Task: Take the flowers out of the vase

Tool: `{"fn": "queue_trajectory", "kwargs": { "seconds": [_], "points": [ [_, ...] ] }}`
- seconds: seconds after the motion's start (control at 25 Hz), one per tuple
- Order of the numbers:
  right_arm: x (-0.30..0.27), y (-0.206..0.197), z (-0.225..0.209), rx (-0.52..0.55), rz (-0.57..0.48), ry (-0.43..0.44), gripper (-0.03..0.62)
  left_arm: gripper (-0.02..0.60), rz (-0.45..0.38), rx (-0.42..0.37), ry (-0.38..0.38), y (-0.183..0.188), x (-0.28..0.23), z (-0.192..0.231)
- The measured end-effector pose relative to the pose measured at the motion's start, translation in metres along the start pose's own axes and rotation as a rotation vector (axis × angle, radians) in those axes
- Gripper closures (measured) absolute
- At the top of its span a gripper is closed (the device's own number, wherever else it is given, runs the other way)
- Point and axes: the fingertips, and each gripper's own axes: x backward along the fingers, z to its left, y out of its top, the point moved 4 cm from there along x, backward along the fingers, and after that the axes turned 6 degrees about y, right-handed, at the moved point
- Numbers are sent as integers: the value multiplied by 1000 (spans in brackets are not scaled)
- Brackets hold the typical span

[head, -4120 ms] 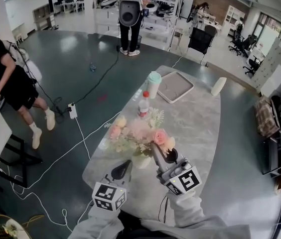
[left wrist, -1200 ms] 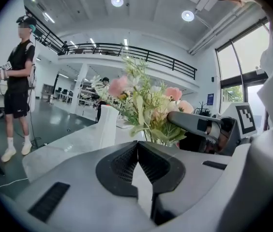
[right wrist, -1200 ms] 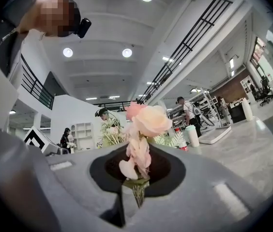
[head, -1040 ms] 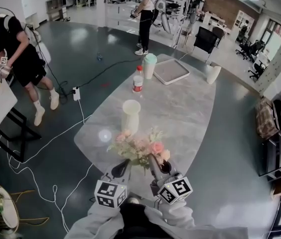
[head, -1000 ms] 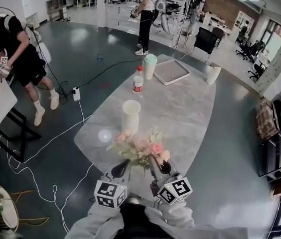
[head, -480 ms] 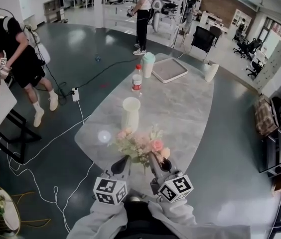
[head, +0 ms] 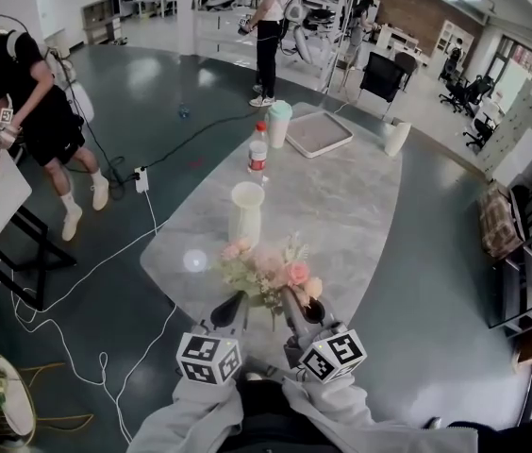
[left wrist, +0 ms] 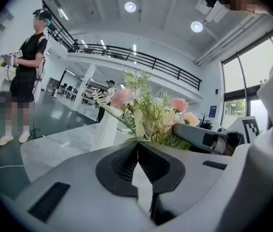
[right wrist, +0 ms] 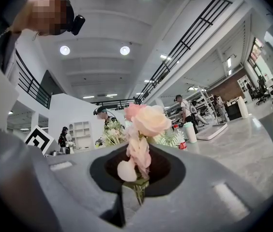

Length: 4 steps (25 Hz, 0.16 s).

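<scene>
**Flowers out of the vase, clamped in the right gripper**

The flowers [head: 268, 274] are clear of the vase [head: 246, 213] and held above the desk [head: 351, 206] on the near side of the vase, close to it but apart from it. The vase stands upright on the desk.

The right gripper [head: 291, 300] has its jaws pressed nearly together on the green stems. In the right gripper view the stems [right wrist: 137, 187] run down between the two jaws, and the pink and cream blooms [right wrist: 144, 122] rise straight up beyond the tips. The bunch therefore sits at the front end of this gripper and fans out toward the vase.

The left gripper [head: 231, 310] is just beside the right one, on the near side of the vase. In the left gripper view its jaws meet at the tips with nothing between them. The flowers are just past those tips and a little to the right. The pale vase [left wrist: 105, 129] shows behind them to the left. (The right gripper's grey finger also reaches into this view from the right.)

On the far side of the vase a bottle [head: 258, 151] with a red cap stands upright. A cup [head: 279, 124] with a green lid stands beyond it, and a tray [head: 318, 132] lies flat next to the cup.
</scene>
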Motion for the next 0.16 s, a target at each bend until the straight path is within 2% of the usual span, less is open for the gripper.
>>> {"fn": "queue_trajectory", "kwargs": {
  "seconds": [0.16],
  "points": [
    [4, 1, 0, -3, -1, 5, 551, 578, 0, 12, 2, -2, 0, -3]
  ]
}}
